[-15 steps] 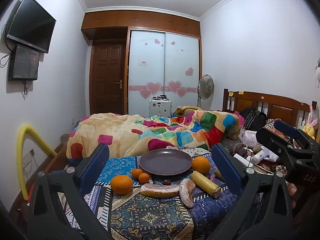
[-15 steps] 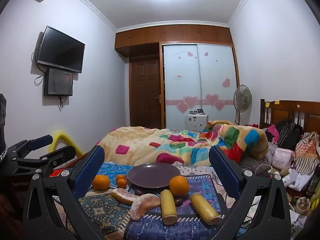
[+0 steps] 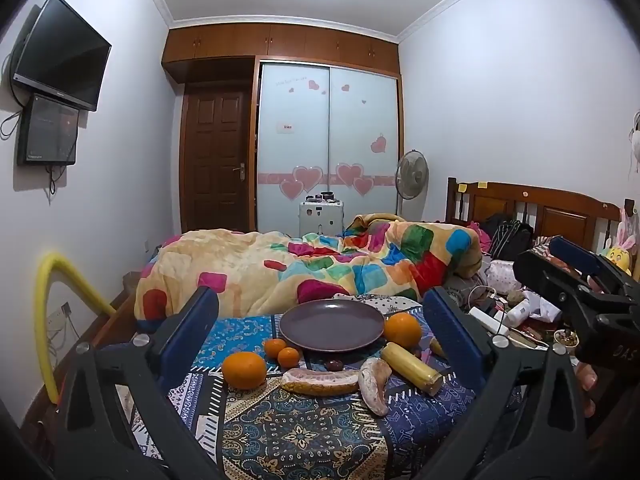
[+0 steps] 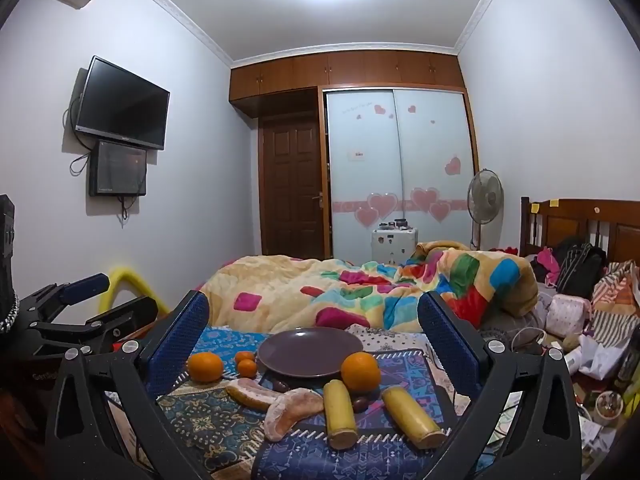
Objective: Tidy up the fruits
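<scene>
An empty dark plate (image 3: 331, 326) (image 4: 310, 353) sits on a patterned cloth (image 3: 296, 432). Around it lie a big orange on the left (image 3: 244, 370) (image 4: 205, 367), two small mandarins (image 3: 282, 352) (image 4: 245, 363), a big orange on the right (image 3: 402, 330) (image 4: 360, 372), two pomelo wedges (image 3: 320, 382) (image 4: 290, 406), two yellow banana pieces (image 3: 412, 368) (image 4: 339, 414) and dark dates (image 3: 333, 365). My left gripper (image 3: 320, 320) is open and empty, above the near side of the cloth. My right gripper (image 4: 312, 328) is open and empty, likewise held back from the fruit.
A bed with a colourful quilt (image 3: 304, 268) lies behind the cloth. Clutter of bags and bottles (image 4: 580, 320) fills the right side. A yellow foam tube (image 3: 44, 320) stands at the left wall. The other gripper shows at each view's edge (image 3: 580, 280) (image 4: 80, 312).
Both views have tilted up slightly, so the fruit and plate sit lower in the frame. No fruit has moved.
</scene>
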Available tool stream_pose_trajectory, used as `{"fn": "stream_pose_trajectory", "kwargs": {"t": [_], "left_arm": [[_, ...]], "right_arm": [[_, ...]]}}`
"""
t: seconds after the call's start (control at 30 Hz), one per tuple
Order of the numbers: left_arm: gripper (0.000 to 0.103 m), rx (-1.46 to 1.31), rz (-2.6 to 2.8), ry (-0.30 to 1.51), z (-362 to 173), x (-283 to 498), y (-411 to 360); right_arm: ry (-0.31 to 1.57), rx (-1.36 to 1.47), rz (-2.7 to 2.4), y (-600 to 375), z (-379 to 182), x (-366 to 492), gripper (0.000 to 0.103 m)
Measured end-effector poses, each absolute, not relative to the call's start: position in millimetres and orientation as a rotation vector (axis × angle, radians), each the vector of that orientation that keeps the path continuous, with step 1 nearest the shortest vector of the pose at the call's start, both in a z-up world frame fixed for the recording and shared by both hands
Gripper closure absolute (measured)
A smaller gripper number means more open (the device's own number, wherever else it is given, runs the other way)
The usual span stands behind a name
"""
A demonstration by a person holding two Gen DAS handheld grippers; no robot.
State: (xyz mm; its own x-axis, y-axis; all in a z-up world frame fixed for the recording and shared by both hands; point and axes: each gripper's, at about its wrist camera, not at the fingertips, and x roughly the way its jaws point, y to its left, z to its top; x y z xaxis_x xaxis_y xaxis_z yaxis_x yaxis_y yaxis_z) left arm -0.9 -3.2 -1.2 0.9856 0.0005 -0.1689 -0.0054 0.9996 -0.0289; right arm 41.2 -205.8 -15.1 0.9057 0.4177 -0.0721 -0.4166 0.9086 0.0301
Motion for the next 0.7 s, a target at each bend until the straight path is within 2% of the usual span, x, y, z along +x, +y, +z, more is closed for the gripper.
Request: {"fn": "stream_pose_trajectory", "kwargs": {"t": [0.7], "left_arm": [[0.000,-0.025,0.012,0.157,-1.8,-3.2,-3.6]], "right_arm": [[0.083,0.010,0.427,-204.0,-14.5,40.2,0.000]]}}
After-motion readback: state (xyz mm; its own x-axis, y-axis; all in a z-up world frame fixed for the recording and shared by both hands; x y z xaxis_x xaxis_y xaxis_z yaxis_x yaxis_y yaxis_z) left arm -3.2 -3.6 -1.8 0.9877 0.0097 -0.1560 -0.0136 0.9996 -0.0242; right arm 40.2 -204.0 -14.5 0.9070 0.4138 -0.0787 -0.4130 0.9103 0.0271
